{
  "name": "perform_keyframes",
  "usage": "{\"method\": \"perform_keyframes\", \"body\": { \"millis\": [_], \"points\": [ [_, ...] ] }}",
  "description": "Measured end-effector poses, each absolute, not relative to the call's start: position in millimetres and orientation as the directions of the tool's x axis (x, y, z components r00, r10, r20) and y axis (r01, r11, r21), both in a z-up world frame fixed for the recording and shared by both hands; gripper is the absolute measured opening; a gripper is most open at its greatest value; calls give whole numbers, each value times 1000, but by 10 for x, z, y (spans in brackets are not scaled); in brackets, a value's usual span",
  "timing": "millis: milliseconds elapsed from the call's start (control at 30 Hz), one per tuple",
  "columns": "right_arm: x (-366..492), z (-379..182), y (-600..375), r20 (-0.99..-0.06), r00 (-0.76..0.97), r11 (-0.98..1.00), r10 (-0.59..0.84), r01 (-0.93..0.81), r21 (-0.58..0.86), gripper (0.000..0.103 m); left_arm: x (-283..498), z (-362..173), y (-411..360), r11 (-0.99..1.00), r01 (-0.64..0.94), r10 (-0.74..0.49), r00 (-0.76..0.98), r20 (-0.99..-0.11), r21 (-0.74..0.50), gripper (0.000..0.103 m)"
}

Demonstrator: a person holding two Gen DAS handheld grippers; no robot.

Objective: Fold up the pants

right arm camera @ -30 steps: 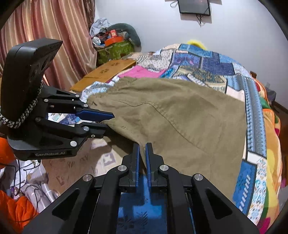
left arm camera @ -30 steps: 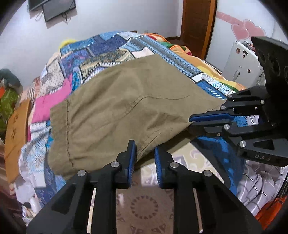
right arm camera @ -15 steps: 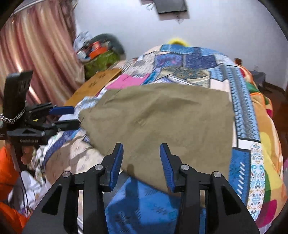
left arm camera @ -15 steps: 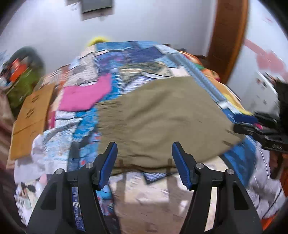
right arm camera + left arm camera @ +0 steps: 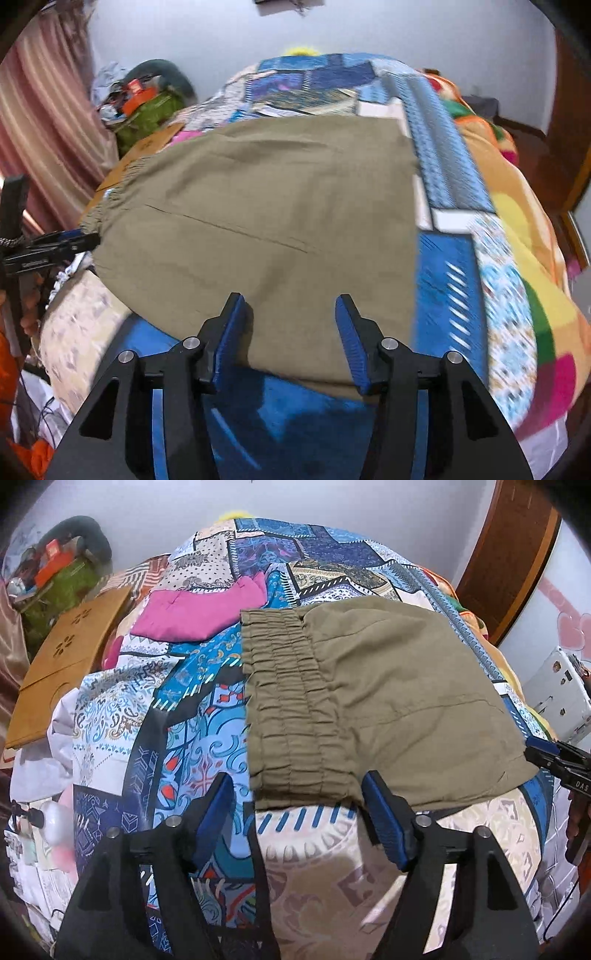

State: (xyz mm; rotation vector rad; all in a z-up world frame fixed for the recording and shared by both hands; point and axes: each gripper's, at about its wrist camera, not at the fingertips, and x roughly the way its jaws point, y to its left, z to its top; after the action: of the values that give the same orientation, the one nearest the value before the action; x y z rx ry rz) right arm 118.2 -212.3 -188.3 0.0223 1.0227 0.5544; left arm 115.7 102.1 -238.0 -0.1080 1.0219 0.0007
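Two tongs released | left view: left tongs [image 5: 297, 805] gape at waistband corner of pants [image 5: 388, 705], lying flat on bed [image 5: 207, 716], length running rightward | right view: right tongs [image 5: 290, 338] gape over near hem.

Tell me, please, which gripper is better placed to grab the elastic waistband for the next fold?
Left. The left gripper, open, frames the waistband corner; the right gripper, also open, sits at the pants' opposite end.
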Motion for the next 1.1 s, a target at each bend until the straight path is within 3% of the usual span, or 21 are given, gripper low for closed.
{"method": "perform_keyframes", "body": {
  "millis": [167, 533, 900, 1100],
  "points": [
    [1102, -1911, -2377, -795, 379, 860, 474, -391, 327, 49, 1160, -2298, 1006, 996, -50, -44, 511, -858, -80, 74],
    [1479, -1520, -2339, -764, 460, 867, 454, -427, 258, 51, 1643, -1847, 1217, 996, -87, 29, 572, -820, -25, 74],
    [2521, -1610, -2207, -753, 528, 891, 393, -420, 170, 51, 2517, -2116, 1450, 990, -119, -8, 503, -864, -78, 74],
    [3224, -1894, -2096, -762, 509, 894, 400, -399, 203, 51, 2727, -2360, 1432, 991, -97, -35, 456, -889, -89, 74]
  ]
}}
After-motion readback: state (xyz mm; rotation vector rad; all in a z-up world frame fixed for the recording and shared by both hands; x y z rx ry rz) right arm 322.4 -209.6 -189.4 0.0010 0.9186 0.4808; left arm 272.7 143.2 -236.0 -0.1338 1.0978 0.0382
